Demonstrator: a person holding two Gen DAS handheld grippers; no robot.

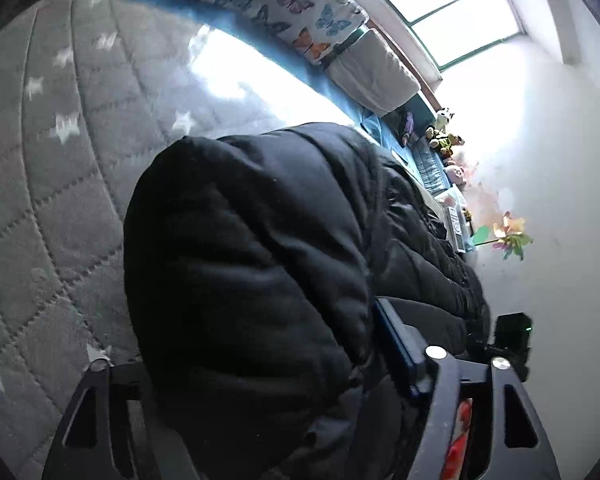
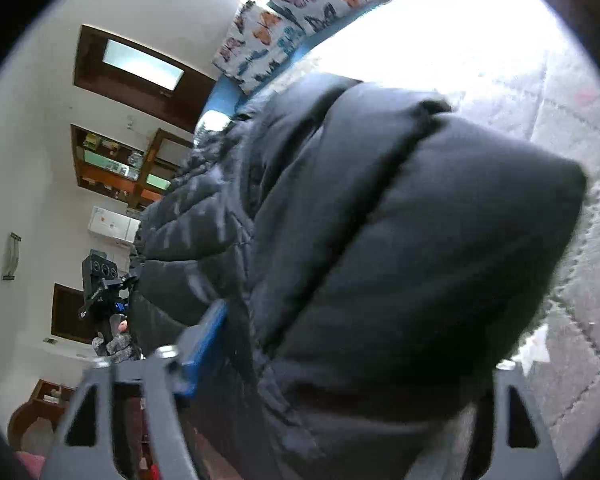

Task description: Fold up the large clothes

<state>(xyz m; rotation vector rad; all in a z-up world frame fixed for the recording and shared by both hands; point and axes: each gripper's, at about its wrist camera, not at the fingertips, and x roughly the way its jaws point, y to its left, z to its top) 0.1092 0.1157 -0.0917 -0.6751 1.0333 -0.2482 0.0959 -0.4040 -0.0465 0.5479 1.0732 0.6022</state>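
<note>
Puffy matt jacket [image 1: 252, 264], quilted fleecy bedspread [image 1: 52, 168]

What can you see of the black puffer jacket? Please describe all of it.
The black puffer jacket is quilted in padded bands with a slightly shiny shell. It hangs bunched and raised above the grey star-patterned quilt. Both grippers, left gripper and right gripper, have their fingers around its folds.

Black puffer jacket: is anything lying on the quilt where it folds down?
Nothing visible. The black puffer jacket bulges between the fingers of both grippers, and the grey star quilt beside it shows bare. The pillows lie farther off at the bed's head.
</note>
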